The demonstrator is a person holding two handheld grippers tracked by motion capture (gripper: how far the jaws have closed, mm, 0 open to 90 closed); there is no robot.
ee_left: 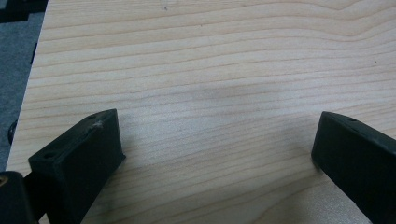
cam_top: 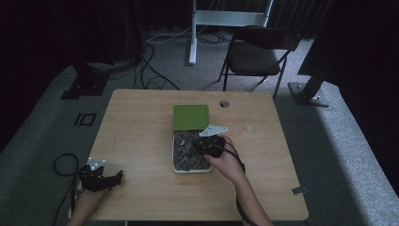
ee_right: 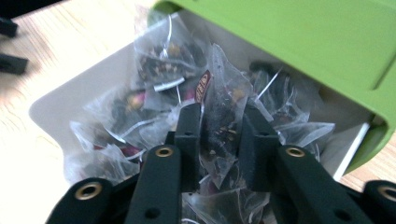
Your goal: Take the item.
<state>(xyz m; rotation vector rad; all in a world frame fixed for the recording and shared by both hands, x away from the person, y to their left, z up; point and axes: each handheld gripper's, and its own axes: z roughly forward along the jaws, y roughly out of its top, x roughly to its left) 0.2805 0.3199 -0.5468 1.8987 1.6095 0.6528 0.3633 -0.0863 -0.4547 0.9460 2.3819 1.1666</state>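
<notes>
A white box [cam_top: 190, 170] of clear tea bags sits mid-table, its green lid [cam_top: 190, 116] open behind it. My right gripper [cam_top: 200, 147] reaches down into the box. In the right gripper view the right gripper [ee_right: 220, 126] has its jaws close together on one tea bag [ee_right: 219, 100] of dark leaves, among several others inside the white wall [ee_right: 60, 100] under the green lid [ee_right: 303, 37]. My left gripper [cam_top: 117, 176] hovers at the table's front left corner. In its own view the left gripper [ee_left: 215, 140] stands wide open over bare wood.
The wooden table [cam_top: 141, 136] has a round cable hole [cam_top: 224, 103] near its far edge. A folding chair [cam_top: 256, 56] and a white desk leg [cam_top: 192, 33] stand beyond it, with cables on the carpet. A black cable loop [cam_top: 63, 165] lies left of the table.
</notes>
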